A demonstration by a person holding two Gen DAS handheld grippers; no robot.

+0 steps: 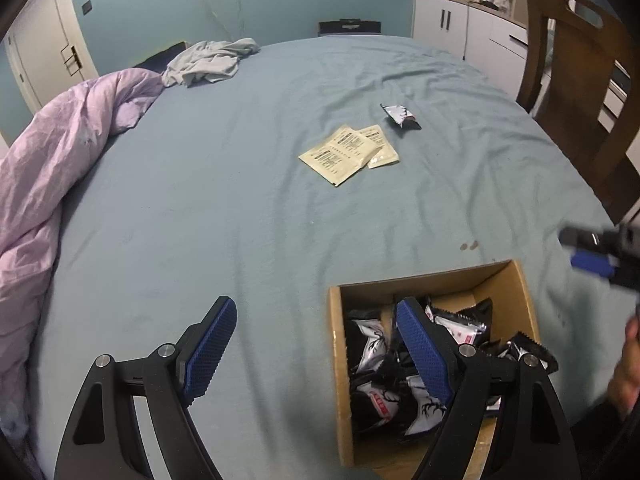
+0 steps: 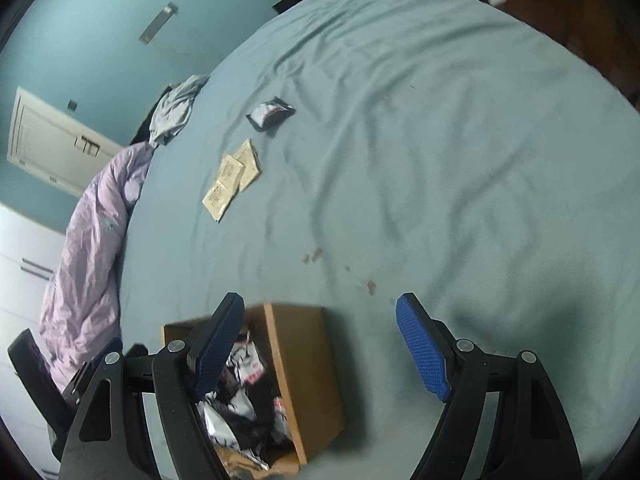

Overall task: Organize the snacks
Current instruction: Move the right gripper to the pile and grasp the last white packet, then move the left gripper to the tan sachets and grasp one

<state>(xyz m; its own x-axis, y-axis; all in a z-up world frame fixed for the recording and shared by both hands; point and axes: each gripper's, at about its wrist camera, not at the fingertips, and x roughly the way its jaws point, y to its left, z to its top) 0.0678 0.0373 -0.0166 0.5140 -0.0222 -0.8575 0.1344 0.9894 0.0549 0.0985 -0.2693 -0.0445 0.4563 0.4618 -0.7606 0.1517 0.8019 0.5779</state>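
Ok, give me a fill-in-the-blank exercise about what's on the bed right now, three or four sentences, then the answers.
1. The cardboard box holds black and white snack ____.
2. One black and white snack packet lies loose on the blue-grey ____.
3. Next to it lie ____ beige sachets, overlapping.
4. The left gripper and right gripper are both ____ and hold nothing.

Answers: packets; sheet; two; open
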